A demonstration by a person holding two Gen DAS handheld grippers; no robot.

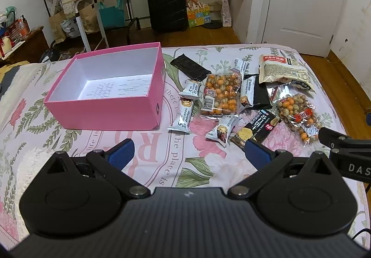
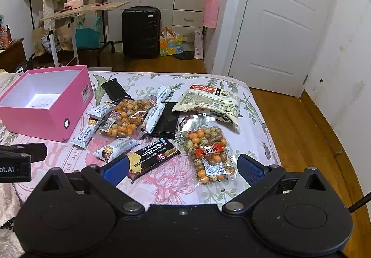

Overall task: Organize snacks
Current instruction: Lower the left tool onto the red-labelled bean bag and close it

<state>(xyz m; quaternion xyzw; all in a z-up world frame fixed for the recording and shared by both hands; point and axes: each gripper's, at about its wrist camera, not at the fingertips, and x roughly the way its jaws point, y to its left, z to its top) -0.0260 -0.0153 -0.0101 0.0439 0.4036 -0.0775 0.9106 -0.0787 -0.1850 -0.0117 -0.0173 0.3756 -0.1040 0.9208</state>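
Left wrist view: pink cardboard box (image 1: pixel 104 93) beside crinkly snack packets (image 1: pixel 220 95) on flowered bedsheet (image 1: pixel 162 165); left gripper (image 1: pixel 189 150) and right gripper (image 2: pixel 183 166) jaws spread, holding nothing

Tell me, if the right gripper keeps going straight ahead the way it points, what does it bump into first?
Probably the clear bag of coated nuts, lying just ahead between the open fingers of the right gripper. The black cracker pack sits beside the left finger. Depth is hard to judge.

Glossy, crinkled plastic wraps the nut packets (image 2: pixel 209 156) and bars (image 1: pixel 184 115) — the pink box (image 1: pixel 104 95) looks like matt cardboard, on soft printed cloth bedding (image 1: pixel 197 165).
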